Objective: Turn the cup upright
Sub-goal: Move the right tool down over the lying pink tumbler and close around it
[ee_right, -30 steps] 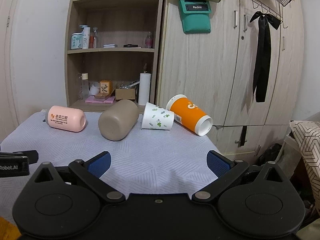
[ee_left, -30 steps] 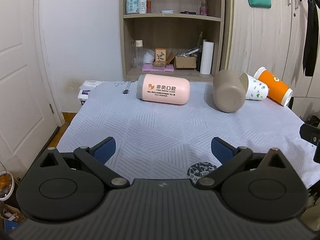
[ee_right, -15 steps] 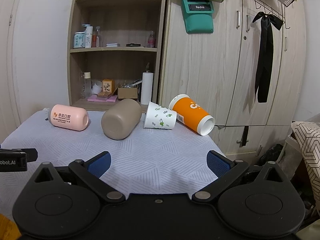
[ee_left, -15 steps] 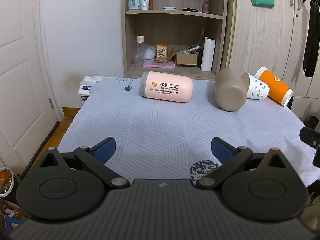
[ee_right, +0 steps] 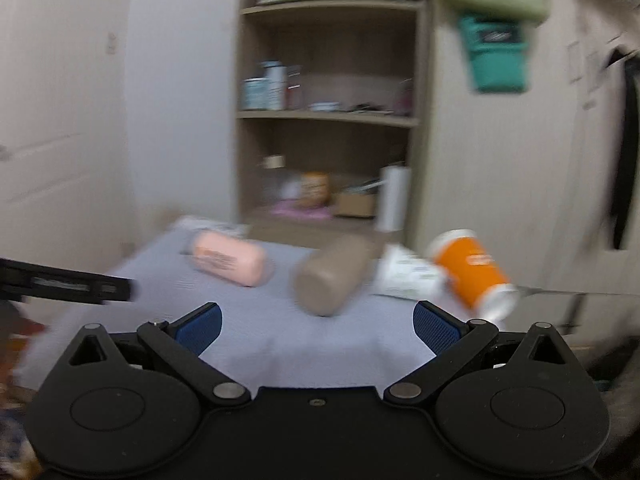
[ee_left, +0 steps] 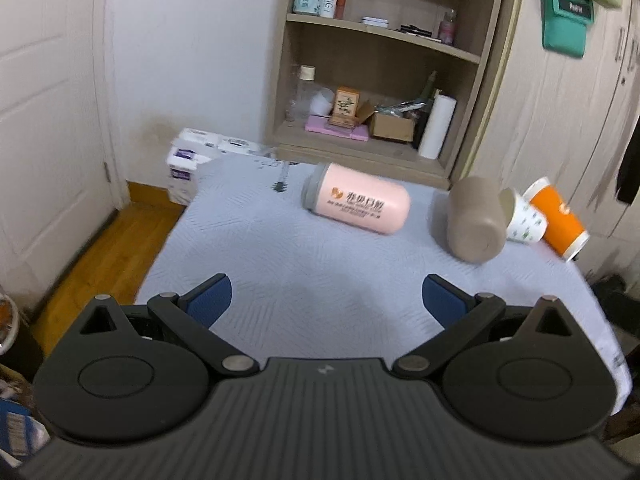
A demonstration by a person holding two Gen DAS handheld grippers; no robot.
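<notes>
Smooth pink cylindrical cup (ee_left: 357, 209), sideways

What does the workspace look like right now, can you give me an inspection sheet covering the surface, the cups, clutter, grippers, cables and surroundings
Surface: table under a pale quilted cloth.
Job's things: four cups, all on their sides: pink cup, tan cup, white leaf-print cup, orange cup. The tan cup overlaps the white one in view; whether they touch cannot be told.
Clutter: a small dark item near the far edge, too small to identify.
Grippers: left gripper open, holding nothing; right gripper open, holding nothing. Right view is motion-blurred.
Cables: nothing seen.
Surroundings: shelf unit with bottles, boxes and a paper roll; white door; wardrobe; tissue packs by the wall.
</notes>
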